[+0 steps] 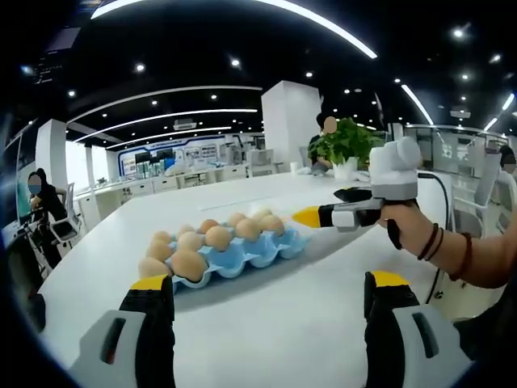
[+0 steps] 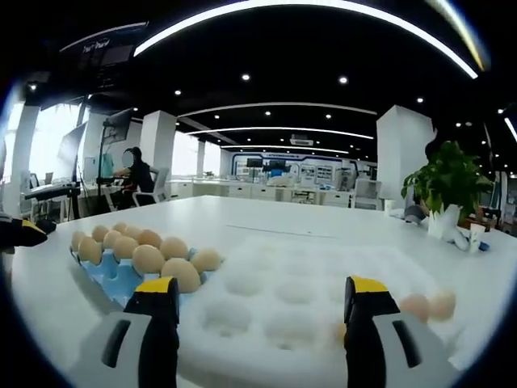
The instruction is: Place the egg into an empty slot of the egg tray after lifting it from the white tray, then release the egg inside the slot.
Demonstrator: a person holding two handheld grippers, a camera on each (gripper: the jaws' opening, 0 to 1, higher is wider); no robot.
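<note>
With both the left gripper (image 1: 262,295) and right gripper (image 2: 257,295) held open and empty, an egg (image 2: 417,307) at the white tray's (image 2: 283,319) edge could be knocked off before the blue egg tray (image 2: 121,279) is reached.

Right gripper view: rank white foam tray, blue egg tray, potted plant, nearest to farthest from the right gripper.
1. White foam tray, dead ahead between the open jaws of the right gripper.
2. Blue egg tray, ahead to the left, full of brown eggs.
3. Green potted plant, far right on the table.

The white tray (image 2: 307,311) is partly hidden behind the right tongs (image 2: 262,311).
</note>
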